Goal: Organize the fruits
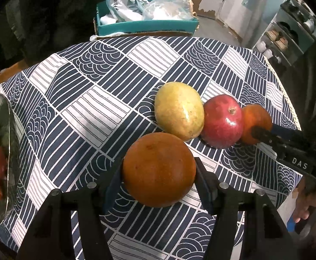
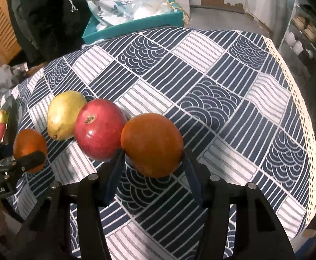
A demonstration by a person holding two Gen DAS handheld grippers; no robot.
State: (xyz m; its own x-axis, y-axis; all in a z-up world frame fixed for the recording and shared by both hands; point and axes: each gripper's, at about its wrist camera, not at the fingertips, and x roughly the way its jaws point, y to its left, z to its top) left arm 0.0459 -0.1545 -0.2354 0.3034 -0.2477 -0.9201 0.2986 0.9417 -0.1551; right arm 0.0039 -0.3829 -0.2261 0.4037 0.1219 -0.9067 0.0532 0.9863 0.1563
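My left gripper (image 1: pixel 159 173) clamped one orange (image 1: pixel 159 170); my right gripper (image 2: pixel 152 151) clamped another orange (image 2: pixel 151 144). The plate (image 1: pixel 10 130) lay at nine o'clock, nearer my left hand.

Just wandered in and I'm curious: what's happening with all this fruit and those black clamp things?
A person is sorting fruit with two hand-held grippers. The left gripper is closed on a round orange fruit; the right gripper is closed on a second orange fruit. Between them, a yellow-green mango and a red apple lie on the navy-and-white patterned tablecloth. A dark plate at the left already holds some fruit.
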